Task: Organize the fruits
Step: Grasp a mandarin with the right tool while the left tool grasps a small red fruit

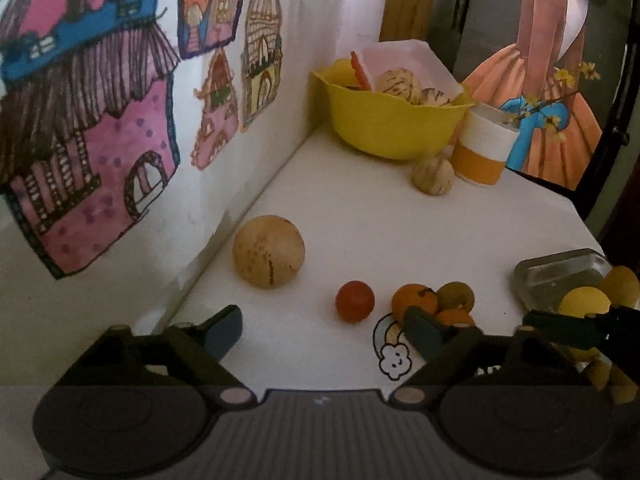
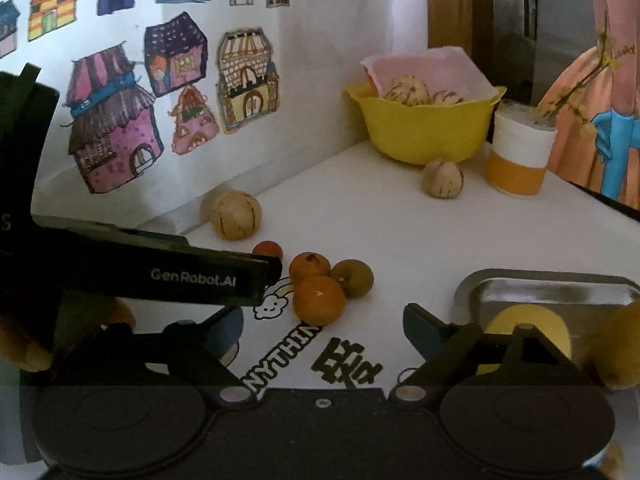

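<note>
On the white table lie a large tan melon [image 1: 268, 252] [image 2: 236, 216], a small red fruit [image 1: 355, 301] [image 2: 268, 249], two oranges [image 1: 414, 298] [image 2: 319, 300] and a greenish-brown fruit [image 1: 456, 294] [image 2: 353, 278]. A small striped melon [image 1: 433, 176] [image 2: 443, 179] sits in front of the yellow bowl [image 1: 396, 128] [image 2: 424, 136], which holds more striped melons. My left gripper [image 1: 324, 334] is open just short of the red fruit, holding nothing. My right gripper [image 2: 324, 328] is open and holding nothing, with the oranges just ahead. Yellow fruits [image 1: 584, 300] [image 2: 528, 324] lie at a metal tray [image 1: 560, 272] [image 2: 548, 284].
A wall with house drawings [image 1: 120, 140] [image 2: 116, 140] runs along the left. A white-and-orange cup [image 1: 484, 148] [image 2: 518, 160] stands right of the bowl. The left gripper's body [image 2: 200, 276] crosses the right wrist view. A white foam tray [image 1: 400, 60] rests in the bowl.
</note>
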`<action>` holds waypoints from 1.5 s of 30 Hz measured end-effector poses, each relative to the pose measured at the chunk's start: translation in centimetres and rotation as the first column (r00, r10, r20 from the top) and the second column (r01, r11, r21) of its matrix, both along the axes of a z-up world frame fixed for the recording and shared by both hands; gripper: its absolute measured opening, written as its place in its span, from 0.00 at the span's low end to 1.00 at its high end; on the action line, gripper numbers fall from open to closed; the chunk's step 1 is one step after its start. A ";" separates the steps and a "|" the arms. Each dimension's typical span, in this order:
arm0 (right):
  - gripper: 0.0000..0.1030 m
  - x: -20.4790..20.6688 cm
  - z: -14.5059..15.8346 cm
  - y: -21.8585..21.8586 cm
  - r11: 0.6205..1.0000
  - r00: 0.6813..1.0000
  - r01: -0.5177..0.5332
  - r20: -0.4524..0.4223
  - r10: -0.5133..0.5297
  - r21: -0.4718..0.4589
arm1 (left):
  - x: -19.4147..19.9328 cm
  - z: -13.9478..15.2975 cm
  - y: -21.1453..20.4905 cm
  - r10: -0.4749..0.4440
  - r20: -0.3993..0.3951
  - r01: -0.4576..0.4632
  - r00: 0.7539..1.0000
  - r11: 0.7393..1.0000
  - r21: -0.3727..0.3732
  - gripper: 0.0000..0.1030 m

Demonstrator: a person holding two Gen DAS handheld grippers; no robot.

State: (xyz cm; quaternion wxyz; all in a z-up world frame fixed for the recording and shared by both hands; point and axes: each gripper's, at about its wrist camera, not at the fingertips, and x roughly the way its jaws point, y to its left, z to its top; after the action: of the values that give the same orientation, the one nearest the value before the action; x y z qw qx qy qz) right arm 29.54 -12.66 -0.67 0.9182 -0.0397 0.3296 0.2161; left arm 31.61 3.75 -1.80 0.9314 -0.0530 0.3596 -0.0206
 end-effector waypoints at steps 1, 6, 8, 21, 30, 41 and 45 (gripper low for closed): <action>0.79 0.2 -0.1 0.1 1.000 1.000 0.007 0.000 -0.007 -0.003 | 0.0 -0.1 0.0 0.002 0.004 -0.002 1.000 1.000 -0.001 0.82; 0.64 1.1 -0.9 0.2 1.000 0.999 0.017 -0.028 -0.016 0.010 | 0.3 -0.3 0.1 0.005 0.010 -0.005 1.000 1.000 -0.016 0.70; 0.57 1.4 -1.1 0.3 1.000 0.999 0.017 -0.036 -0.017 0.011 | 0.6 -0.4 -0.2 -0.007 0.011 0.007 1.000 1.000 -0.008 0.64; 0.34 1.7 -1.2 0.4 0.999 0.999 -0.013 -0.035 0.014 0.049 | 1.0 -0.4 -1.0 -0.041 0.009 0.041 0.999 0.999 -0.014 0.23; 0.33 0.3 -0.8 -0.2 0.996 0.998 -0.029 -0.053 0.034 0.090 | -0.4 0.1 -0.9 -0.030 -0.021 0.029 0.999 0.999 -0.028 0.22; 0.33 -4.3 0.8 -2.1 0.992 0.998 -0.031 -0.043 0.037 0.124 | -4.9 1.7 -2.0 -0.030 -0.026 0.030 0.999 1.000 -0.009 0.22; 0.33 -6.5 1.9 -3.5 0.988 0.999 -0.025 -0.027 0.030 0.154 | -7.0 2.8 -3.2 -0.054 -0.015 0.054 0.998 0.999 -0.003 0.22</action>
State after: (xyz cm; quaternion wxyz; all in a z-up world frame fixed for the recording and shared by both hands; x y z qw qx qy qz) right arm 22.99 -16.20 1.23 0.9106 0.0299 0.3246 0.2542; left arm 24.62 0.58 1.00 0.9276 -0.0448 0.3681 -0.0458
